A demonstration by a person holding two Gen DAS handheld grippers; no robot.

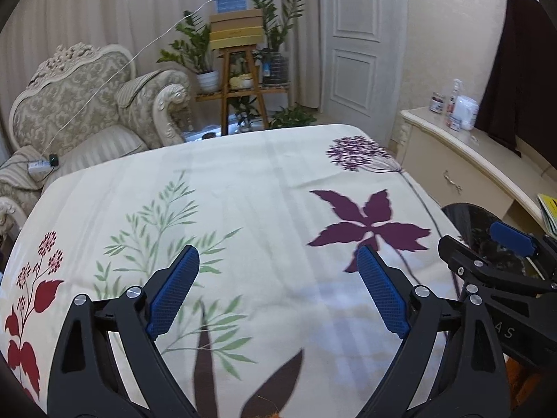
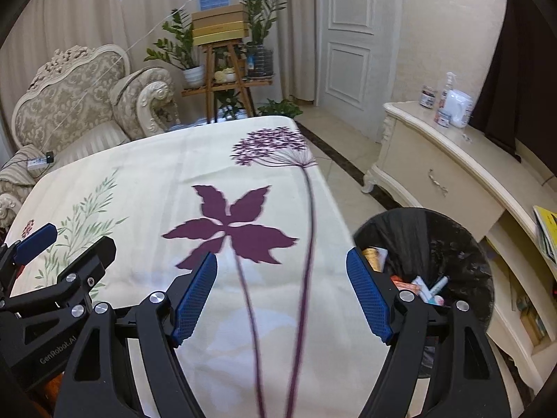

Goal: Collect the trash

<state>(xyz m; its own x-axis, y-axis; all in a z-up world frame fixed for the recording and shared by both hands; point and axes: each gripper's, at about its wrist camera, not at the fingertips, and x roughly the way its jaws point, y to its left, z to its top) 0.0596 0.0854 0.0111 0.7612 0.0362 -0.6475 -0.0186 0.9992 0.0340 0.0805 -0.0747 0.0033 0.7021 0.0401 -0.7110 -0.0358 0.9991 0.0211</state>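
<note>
Gaping empty, left tongs [image 1: 278,289], right tongs [image 2: 282,294]; bin [image 2: 452,230] holding trash [image 2: 423,287]

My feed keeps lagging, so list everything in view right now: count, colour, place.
tablecloth: one, cream with floral print, over the table
trash bin: one, black liner, right of table, wrappers inside
armchair: one, beige, far left
plant stand: one, wooden, boxes on top, plants around
door: one, white, shut
sideboard: one, cream, right, bottles on top
left tongs: black, blue pads, open, empty
right tongs: same, open, empty
</note>
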